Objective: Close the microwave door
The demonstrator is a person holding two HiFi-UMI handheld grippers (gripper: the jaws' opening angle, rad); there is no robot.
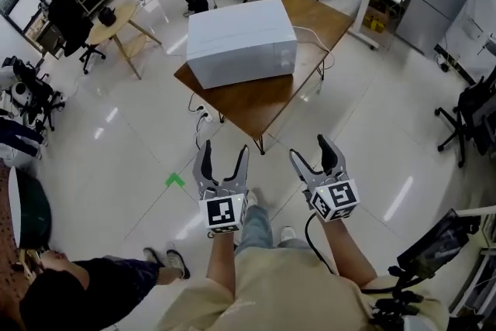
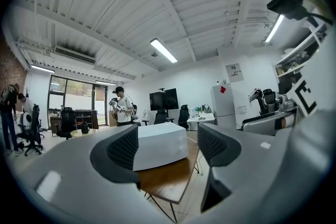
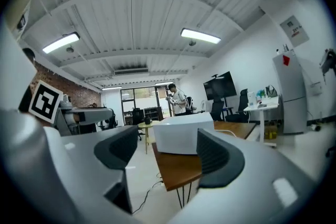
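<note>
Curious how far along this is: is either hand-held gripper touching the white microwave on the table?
No: in the head view the left gripper and right gripper hang over the floor, short of the microwave.

Beige short-sleeved shirt (image 1: 310,291), blue jeans (image 1: 256,229), white shoes (image 1: 288,233). Grey left gripper (image 1: 224,147) and right gripper (image 1: 309,147) each bear a black-and-white marker cube (image 1: 224,212); black cable (image 1: 308,232) trails from the right one.

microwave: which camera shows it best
The head view: the whole microwave shows from above, unblocked, on the wooden table. Both gripper views show it far off between their open jaws, each with one jaw covering part of it.
</note>
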